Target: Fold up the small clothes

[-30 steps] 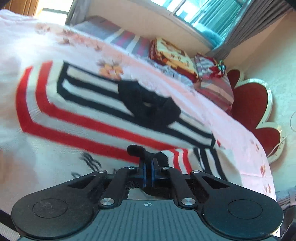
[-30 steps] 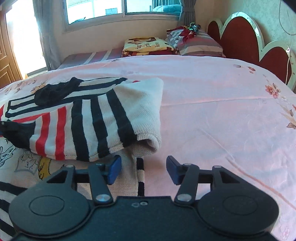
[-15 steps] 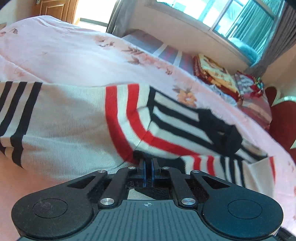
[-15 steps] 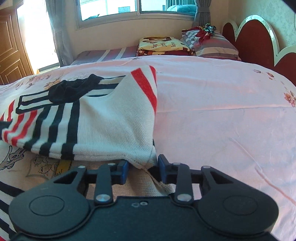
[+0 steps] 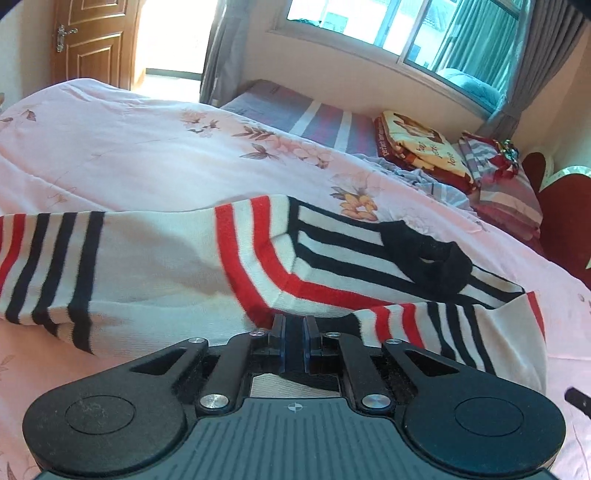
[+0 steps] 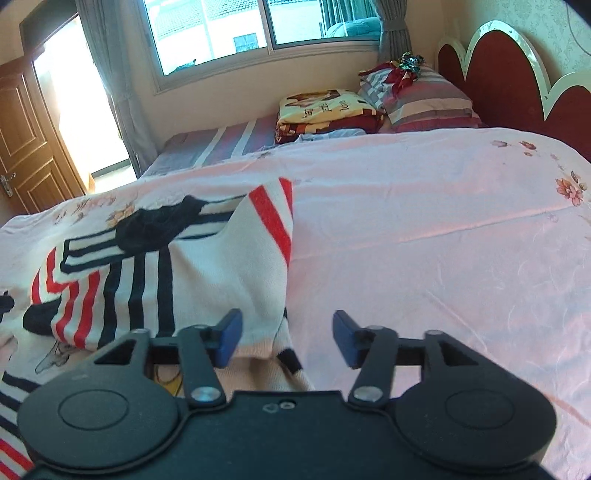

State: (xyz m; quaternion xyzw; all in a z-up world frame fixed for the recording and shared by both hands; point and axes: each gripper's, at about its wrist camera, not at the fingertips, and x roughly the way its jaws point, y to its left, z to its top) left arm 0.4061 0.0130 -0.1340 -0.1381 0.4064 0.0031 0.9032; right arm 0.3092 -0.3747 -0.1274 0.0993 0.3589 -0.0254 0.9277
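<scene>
Both wrist views skim low over the bed (image 5: 147,155), sharing the sweater (image 6: 207,280).

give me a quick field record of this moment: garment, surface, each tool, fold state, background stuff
garment: striped sweater, white knit with red and black stripes, black collar
surface: pink floral bedspread
left tool: shut on the sweater's dark cuff edge
right tool: open, sweater fabric just ahead between its fingers
fold state: right sleeve laid across the body; left sleeve stretched out sideways
background: folded blankets, striped pillow, red headboard, window, wooden door
</scene>
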